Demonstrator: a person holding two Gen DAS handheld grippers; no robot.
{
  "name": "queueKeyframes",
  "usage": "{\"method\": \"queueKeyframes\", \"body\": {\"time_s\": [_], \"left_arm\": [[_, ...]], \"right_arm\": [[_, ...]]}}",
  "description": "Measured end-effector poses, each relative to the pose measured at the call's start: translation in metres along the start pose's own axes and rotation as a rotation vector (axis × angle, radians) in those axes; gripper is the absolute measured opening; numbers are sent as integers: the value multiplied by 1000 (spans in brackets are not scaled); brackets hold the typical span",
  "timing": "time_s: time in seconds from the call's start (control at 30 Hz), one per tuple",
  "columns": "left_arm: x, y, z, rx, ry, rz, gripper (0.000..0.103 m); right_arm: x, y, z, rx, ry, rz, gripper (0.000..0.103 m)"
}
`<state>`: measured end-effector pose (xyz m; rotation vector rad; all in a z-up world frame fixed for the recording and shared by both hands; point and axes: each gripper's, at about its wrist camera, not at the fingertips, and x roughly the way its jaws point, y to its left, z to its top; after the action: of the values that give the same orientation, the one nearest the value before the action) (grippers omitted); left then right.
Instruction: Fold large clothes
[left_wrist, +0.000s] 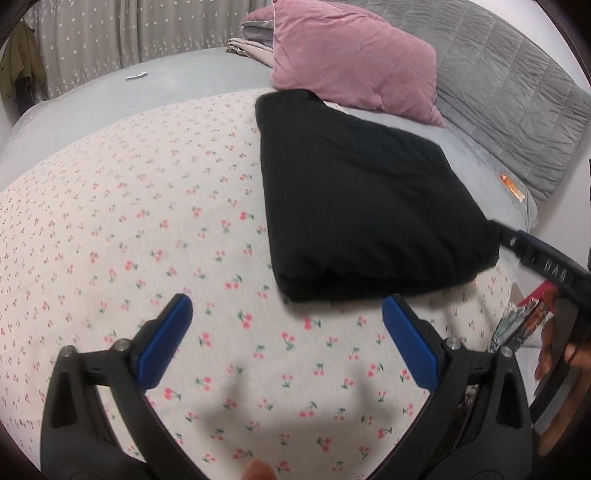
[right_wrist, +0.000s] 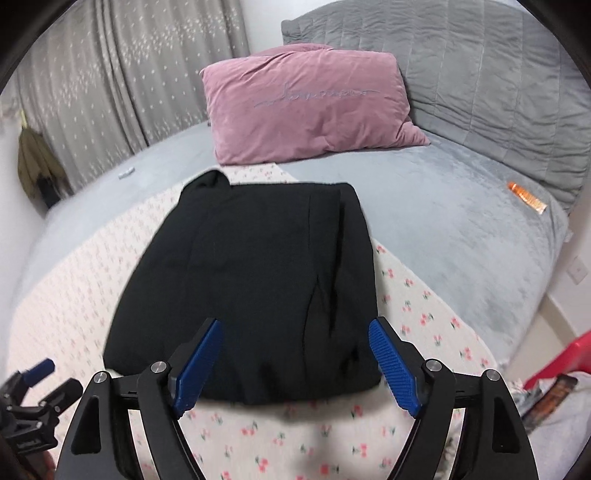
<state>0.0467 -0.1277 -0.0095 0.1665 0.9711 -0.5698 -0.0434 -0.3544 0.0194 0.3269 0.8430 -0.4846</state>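
A grey bed (right_wrist: 461, 236) with a quilted grey headboard (right_wrist: 480, 81) is carrying a cream sheet printed with small red cherries (left_wrist: 129, 221), and a pink velvet pillow (right_wrist: 306, 110) is leaning at its far end. The folded black garment (right_wrist: 258, 280) is lying flat on the sheet, just ahead of the right hand-held gripper (right_wrist: 295, 365) and ahead-right of the left hand-held gripper (left_wrist: 288, 343). Both are hanging wide open above the sheet, gripping nothing.

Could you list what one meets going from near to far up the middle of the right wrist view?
Right gripper → cherry-print sheet → folded black garment → pink pillow → grey quilted headboard.
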Motion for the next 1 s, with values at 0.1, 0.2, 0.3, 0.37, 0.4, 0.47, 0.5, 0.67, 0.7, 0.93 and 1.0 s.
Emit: {"method": "queueKeyframes", "body": {"time_s": [0.1, 0.2, 0.3, 0.37, 0.4, 0.47, 0.5, 0.67, 0.7, 0.93, 1.0], "left_arm": [[3, -6, -11, 6, 0, 47, 102], [7, -8, -15, -14, 10, 50, 102], [7, -14, -18, -1, 0, 91, 102], [7, -17, -19, 12, -9, 123, 102], [7, -18, -20, 16, -8, 131, 102], [9, -17, -22, 9, -2, 134, 102], [9, -16, -22, 6, -1, 135, 102], [9, -15, -23, 3, 0, 140, 102], [10, -15, -23, 4, 1, 139, 102], [10, -15, -23, 1, 3, 132, 102], [11, -16, -23, -1, 7, 132, 102]], "right_arm": [[3, 14, -22, -51, 17, -56, 83], [3, 21, -42, -60, 26, -95, 83], [6, 24, -57, -59, 65, -98, 83], [7, 27, -63, -73, 79, -105, 83], [8, 29, -65, -84, 82, -111, 83], [8, 31, -66, -94, 81, -119, 83], [9, 31, -66, -95, 81, -122, 83], [11, 27, -65, -90, 83, -144, 83], [12, 26, -65, -91, 85, -144, 83], [12, 26, -64, -87, 93, -134, 83], [12, 24, -64, -83, 94, -128, 83]]}}
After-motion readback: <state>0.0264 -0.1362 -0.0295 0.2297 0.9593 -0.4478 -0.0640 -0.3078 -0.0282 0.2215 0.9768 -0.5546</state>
